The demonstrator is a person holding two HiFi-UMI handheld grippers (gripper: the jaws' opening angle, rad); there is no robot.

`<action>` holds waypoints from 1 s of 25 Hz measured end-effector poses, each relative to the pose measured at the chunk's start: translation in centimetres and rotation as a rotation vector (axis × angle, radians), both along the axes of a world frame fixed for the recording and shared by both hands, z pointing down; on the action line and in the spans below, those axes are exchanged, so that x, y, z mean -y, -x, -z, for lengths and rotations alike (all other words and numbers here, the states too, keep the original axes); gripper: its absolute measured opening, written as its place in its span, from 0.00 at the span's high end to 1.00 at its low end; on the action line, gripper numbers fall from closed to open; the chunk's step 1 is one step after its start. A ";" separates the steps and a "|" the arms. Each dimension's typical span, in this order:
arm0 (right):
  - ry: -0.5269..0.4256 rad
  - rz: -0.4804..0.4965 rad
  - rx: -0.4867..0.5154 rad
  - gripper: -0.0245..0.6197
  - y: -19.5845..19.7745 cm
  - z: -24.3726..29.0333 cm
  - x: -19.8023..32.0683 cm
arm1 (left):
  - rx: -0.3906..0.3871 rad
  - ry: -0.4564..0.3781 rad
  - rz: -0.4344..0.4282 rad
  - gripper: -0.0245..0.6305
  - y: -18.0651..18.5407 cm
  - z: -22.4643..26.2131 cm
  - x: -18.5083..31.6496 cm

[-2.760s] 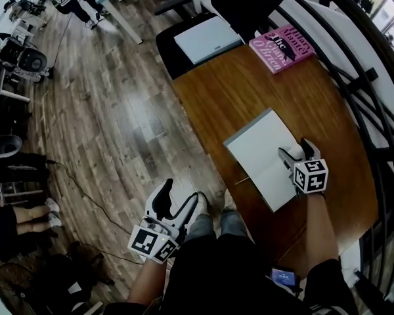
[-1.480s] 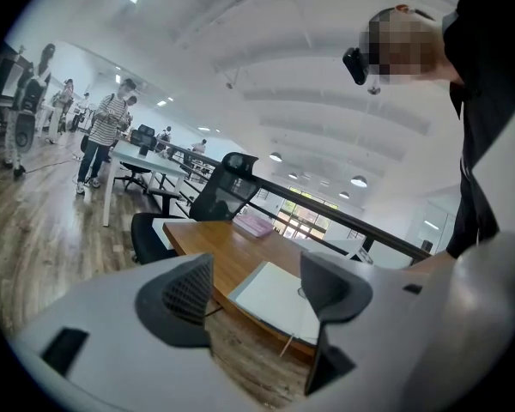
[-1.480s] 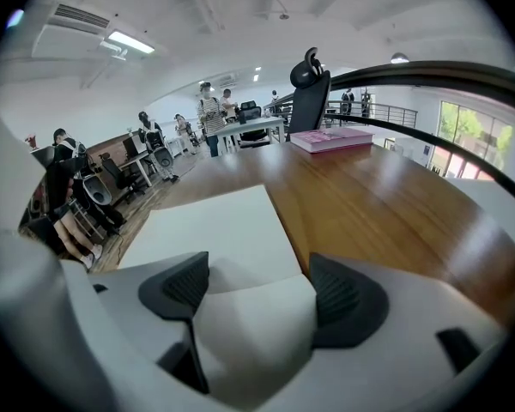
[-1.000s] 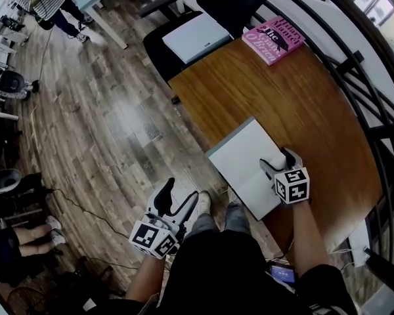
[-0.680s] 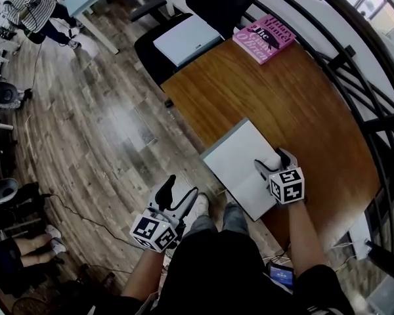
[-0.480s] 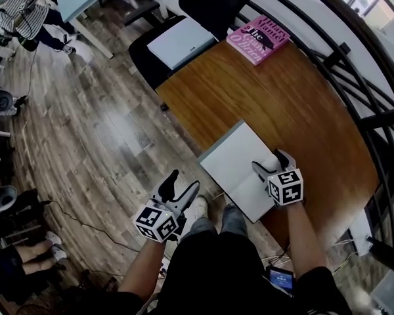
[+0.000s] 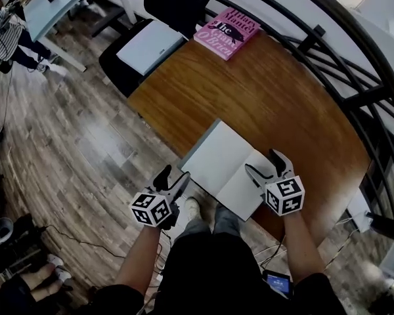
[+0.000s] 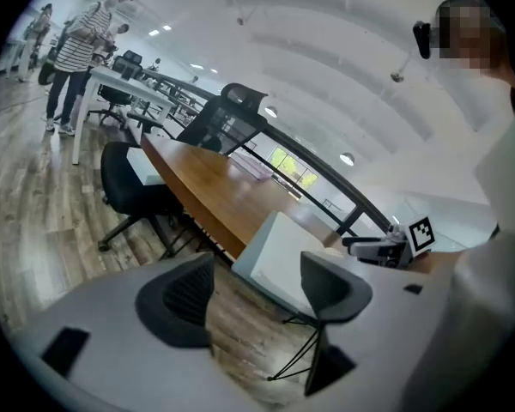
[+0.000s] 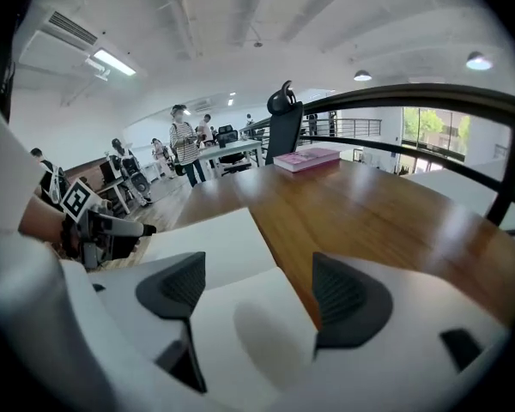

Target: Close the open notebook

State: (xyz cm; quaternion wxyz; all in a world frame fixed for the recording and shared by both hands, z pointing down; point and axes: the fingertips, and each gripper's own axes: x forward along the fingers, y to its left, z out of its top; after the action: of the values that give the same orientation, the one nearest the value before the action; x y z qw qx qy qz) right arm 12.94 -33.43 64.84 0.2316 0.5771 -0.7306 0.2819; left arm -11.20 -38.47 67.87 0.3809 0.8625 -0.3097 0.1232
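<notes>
L gripper [image 7: 173, 176] brought nearer to notebook [image 7: 215, 161] left edge vs 0.5 s ago; jaws apart, nothing held. R gripper [image 7: 263, 163] kept over right page, jaws apart. Notebook laid open, flat, blank white pages, at near edge of glossy wood table [image 7: 276, 97].

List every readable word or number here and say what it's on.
"Hilary Mantel": cover of the pink book.
"The": same cover; the rest of the title is too blurred.
No text: the open notebook has blank pages; cubes on the left gripper and right gripper show marker patterns only.
</notes>
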 end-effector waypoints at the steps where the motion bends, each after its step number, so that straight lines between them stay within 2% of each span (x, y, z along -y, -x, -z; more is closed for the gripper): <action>1: -0.003 -0.014 0.004 0.36 -0.3 0.2 -0.4 | 0.000 0.011 -0.007 0.49 -0.2 -0.5 0.0; 5: -0.012 -0.055 -0.004 0.36 -1.2 1.1 -1.8 | -0.024 0.052 -0.036 0.49 -1.2 -1.8 0.4; 8: -0.022 -0.084 -0.008 0.36 -1.4 1.7 -2.8 | -0.074 0.091 -0.040 0.50 -1.6 -2.3 0.8; 13: -0.036 -0.140 0.001 0.37 -1.8 2.4 -4.8 | -0.207 0.146 -0.020 0.63 -2.6 -1.6 1.5; 15: -0.038 -0.161 0.010 0.38 -2.1 2.5 -5.3 | -0.225 0.148 0.000 0.73 -2.5 -1.2 1.9; 18: -0.049 -0.184 0.010 0.38 -1.9 3.0 -6.1 | -0.206 0.102 -0.018 0.85 -2.5 -0.2 2.0; 25: -0.109 -0.262 -0.006 0.38 -0.7 5.9 -8.9 | -0.144 -0.062 -0.135 0.86 -3.3 3.8 0.6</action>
State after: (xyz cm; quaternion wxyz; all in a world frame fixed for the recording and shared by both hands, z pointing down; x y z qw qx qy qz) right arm 13.67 -24.56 58.97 0.1635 0.6801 -0.6626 0.2676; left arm -7.85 -39.08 64.03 0.3662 0.8993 -0.2265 0.0765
